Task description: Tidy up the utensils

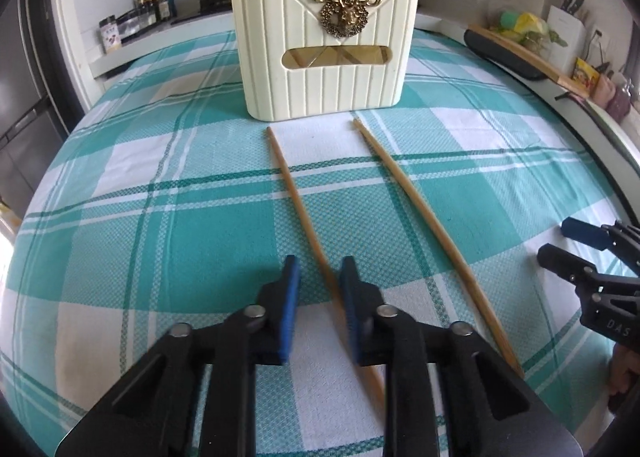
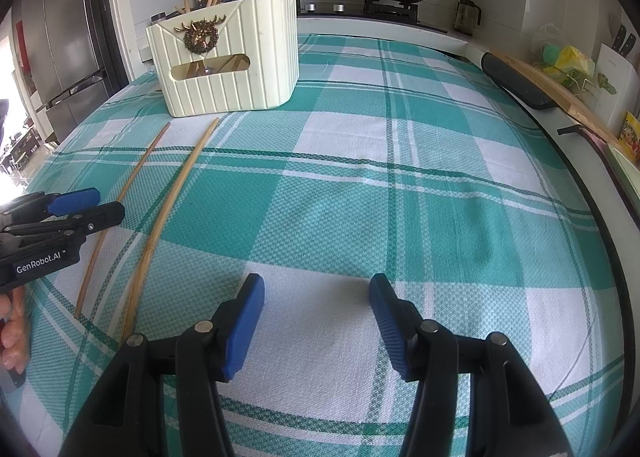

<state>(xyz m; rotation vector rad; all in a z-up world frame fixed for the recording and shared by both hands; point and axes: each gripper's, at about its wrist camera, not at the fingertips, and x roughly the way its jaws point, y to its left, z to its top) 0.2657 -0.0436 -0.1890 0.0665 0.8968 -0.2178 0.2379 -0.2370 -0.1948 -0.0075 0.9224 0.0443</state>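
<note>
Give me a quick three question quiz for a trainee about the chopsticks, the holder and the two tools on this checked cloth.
1. True or false: the left tool has its fingers on either side of a chopstick.
2. How many chopsticks lie on the checked cloth?
A. one
B. two
C. four
3. Fill in: the cream holder already has ______ standing in it.

Key: 1 true; 2 B, the other chopstick lies to the right; 3 chopsticks. The right tool is open over bare cloth.

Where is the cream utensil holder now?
The cream utensil holder stands upright at the far side of the checked tablecloth, just beyond the tips of two loose chopsticks.
</note>
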